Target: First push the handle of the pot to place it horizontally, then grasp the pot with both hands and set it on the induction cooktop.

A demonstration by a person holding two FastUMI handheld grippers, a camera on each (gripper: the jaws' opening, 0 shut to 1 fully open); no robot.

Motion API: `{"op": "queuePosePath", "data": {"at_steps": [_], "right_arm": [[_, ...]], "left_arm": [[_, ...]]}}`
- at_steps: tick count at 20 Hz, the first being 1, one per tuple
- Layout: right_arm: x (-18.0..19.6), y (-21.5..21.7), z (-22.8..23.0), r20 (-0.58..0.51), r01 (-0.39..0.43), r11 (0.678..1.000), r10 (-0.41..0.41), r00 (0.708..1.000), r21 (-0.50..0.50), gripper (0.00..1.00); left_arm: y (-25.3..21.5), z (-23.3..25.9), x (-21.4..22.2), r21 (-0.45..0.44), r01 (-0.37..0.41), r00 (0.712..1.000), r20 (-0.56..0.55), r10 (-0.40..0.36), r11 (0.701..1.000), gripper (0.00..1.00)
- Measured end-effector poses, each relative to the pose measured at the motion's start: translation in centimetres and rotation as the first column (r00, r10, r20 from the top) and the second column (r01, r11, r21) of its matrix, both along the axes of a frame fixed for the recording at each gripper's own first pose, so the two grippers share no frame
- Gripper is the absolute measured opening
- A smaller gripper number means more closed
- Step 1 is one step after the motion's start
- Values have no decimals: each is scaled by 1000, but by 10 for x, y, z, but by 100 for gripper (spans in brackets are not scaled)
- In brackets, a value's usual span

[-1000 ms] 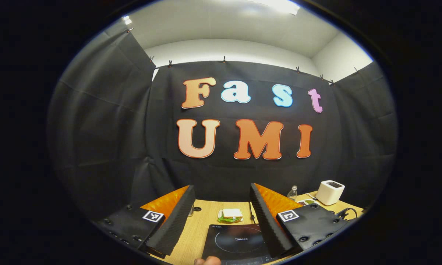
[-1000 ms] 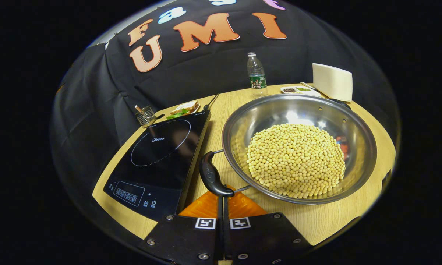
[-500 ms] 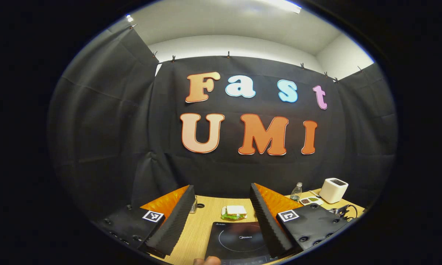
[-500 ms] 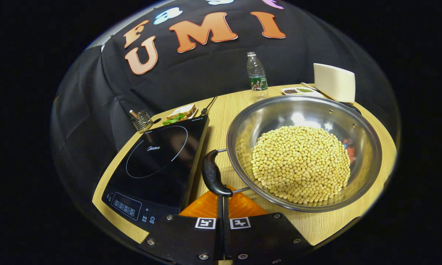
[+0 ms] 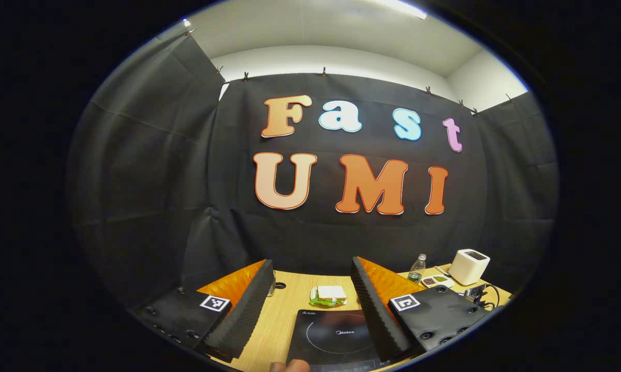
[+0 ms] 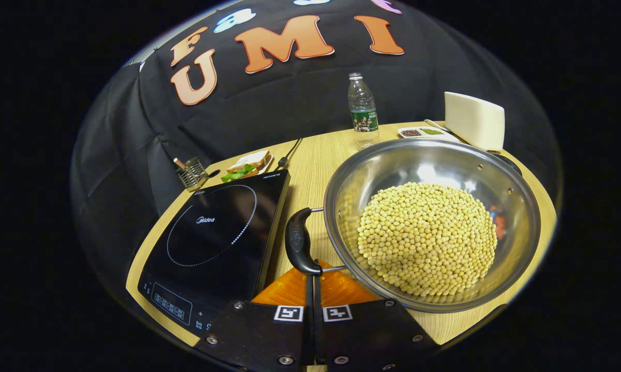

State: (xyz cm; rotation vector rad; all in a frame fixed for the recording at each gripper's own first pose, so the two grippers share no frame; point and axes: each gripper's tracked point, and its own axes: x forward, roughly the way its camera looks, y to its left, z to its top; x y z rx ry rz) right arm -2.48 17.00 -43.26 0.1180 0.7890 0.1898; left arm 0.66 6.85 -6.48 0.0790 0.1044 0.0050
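The pot (image 6: 434, 222), a wide steel bowl, stands on the wooden table (image 6: 320, 155) toward its right edge and holds a heaped mound of pale yellow beans (image 6: 428, 235). Its black handle (image 6: 299, 248) sticks out on the left side, just beside the right edge of the induction cooktop (image 6: 214, 235), which lies flat near the table's front left corner.

The right gripper (image 6: 314, 289) sits just below the handle with its fingers pressed together; the tips meet right at the handle's near end, though whether they touch it cannot be told. The left gripper (image 5: 310, 305) is spread wide with nothing between its fingers, above the cooktop's near edge.

The cooktop's glass reads "Midea" inside its ring. Along the table's back edge stand a water bottle (image 6: 362, 111) with a green label too small to read, a small tray (image 6: 423, 133) with dark and green fillings, a white box (image 6: 473, 121), a sandwich (image 6: 247, 164) on a plate, and a wire holder (image 6: 190, 173).
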Motion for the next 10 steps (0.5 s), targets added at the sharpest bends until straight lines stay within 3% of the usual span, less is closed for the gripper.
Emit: {"op": "queuePosePath", "data": {"at_steps": [10], "right_arm": [[14,-2,0,-1,38,999,-38,999,13,0]], "left_arm": [[2,-7,3,-2,-8,1000,-18,8,1000,97]]}}
